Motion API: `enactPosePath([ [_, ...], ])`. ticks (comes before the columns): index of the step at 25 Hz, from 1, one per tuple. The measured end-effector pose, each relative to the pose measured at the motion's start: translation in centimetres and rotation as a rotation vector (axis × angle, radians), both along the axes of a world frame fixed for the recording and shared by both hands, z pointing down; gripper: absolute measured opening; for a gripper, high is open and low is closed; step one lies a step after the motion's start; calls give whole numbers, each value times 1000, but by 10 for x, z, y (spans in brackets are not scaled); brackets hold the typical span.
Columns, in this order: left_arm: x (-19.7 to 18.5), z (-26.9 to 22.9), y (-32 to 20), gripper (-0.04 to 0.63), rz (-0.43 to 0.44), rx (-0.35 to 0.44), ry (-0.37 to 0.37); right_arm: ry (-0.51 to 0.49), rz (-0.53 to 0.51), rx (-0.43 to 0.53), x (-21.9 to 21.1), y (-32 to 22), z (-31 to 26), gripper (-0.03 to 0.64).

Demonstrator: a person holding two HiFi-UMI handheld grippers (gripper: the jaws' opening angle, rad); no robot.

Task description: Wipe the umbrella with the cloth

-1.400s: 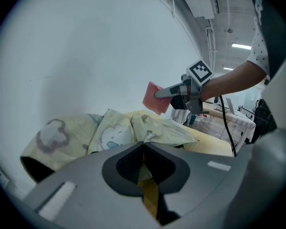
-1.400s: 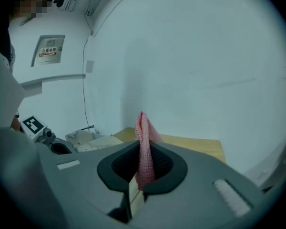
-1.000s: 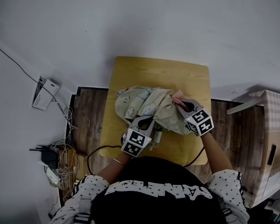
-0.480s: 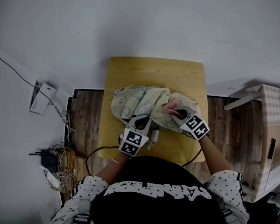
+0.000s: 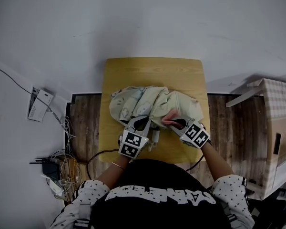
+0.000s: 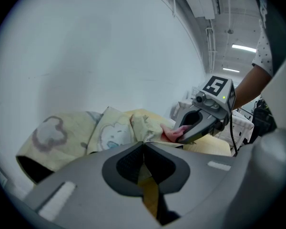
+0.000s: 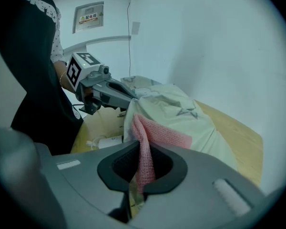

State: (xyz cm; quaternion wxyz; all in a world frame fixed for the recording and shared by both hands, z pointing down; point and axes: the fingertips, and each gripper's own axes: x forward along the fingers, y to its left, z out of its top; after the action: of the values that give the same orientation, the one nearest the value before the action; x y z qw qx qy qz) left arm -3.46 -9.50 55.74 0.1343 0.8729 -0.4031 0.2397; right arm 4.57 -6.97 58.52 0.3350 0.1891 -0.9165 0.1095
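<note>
Pink cloth [image 7: 155,130]: hanging clamped between right gripper [image 7: 140,149] jaws; resting on fabric
Pale umbrella [image 5: 143,101]: lying bunched on counter [image 5: 152,70]; left gripper [image 6: 143,144] pinching shut on its near edge
Progress: wiping seemingly under way; most panels probably remaining

The umbrella [image 5: 143,104] lies on the table [image 5: 152,70]; cloth [image 5: 170,119] atop it.

My head camera looked steeply down on the wooden table [image 5: 152,70], with my shoulders at the bottom edge. The camera on my left gripper [image 6: 143,144] sat close behind its jaws, facing rightward across the umbrella [image 6: 109,132] to my right gripper [image 6: 183,135]. The right gripper's camera, equally close behind the cloth [image 7: 144,161], faced back leftward. All three views shared the umbrella.
</note>
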Motion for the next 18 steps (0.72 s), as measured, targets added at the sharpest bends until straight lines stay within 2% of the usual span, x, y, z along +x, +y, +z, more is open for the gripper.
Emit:
enactPosePath([
  [13,1,2,2,5,10,-3,-1,-27,-14,-55,-2,33,6,34],
  [18,2,2,1,5,9,-6,0,-43,-52,-96,-4,45,4,34],
])
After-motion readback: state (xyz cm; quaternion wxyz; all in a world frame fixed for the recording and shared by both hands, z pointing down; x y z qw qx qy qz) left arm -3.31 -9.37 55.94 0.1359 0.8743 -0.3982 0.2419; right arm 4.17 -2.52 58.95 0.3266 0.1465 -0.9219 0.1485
